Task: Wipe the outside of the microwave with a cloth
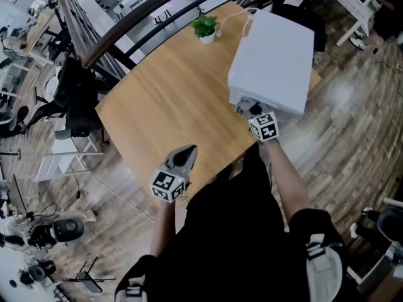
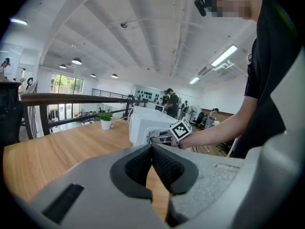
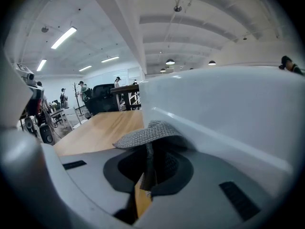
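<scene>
The person wears a black short-sleeved top (image 1: 239,231). The left gripper (image 1: 187,151) and right gripper (image 1: 247,107) are pale grey shells with dark ribbed pads (image 2: 165,168). Each carries a white cube (image 1: 167,185) printed with black square markers.

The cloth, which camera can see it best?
The right gripper view. There the grey cloth fills the middle, pinched between the right gripper's jaws and lying against the white microwave. The head view shows only a small grey scrap at that gripper's tip. The left gripper view is too far off to make the cloth out.
</scene>
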`<state>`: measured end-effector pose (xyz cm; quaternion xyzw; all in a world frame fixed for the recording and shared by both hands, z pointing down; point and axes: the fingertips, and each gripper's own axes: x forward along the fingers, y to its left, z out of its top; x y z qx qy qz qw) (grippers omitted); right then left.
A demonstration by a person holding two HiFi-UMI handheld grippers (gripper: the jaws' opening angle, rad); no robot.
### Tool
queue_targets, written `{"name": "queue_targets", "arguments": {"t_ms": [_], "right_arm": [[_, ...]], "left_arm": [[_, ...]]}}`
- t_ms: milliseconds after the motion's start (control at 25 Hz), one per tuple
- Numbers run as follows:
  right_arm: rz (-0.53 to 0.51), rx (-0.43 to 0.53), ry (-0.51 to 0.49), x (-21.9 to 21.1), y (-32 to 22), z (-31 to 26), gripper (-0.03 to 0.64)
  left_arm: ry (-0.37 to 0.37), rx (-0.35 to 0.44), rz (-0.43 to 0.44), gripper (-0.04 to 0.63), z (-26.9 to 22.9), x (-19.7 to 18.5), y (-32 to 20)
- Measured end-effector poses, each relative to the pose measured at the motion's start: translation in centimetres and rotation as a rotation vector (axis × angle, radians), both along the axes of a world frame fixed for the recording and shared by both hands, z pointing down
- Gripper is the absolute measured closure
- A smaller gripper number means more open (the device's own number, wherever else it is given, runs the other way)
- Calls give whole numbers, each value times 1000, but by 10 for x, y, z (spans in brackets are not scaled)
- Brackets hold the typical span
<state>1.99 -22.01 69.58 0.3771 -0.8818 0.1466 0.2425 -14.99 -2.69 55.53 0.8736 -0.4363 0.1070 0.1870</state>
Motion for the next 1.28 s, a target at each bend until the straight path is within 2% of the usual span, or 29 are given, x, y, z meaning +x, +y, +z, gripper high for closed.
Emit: {"name": "queue_targets", "arguments": {"t_ms": [400, 520, 1280], "right_arm": [[-7, -51, -69, -31, -5, 3, 600], [-6, -40, -87, -38, -10, 7, 600], [21, -148, -103, -55, -13, 52, 600]], "left_arm": [[-10, -11, -55, 595, 2, -17, 6], [-10, -11, -75, 595, 3, -22, 7], [-36, -36, -151, 595, 11, -45, 17]]}}
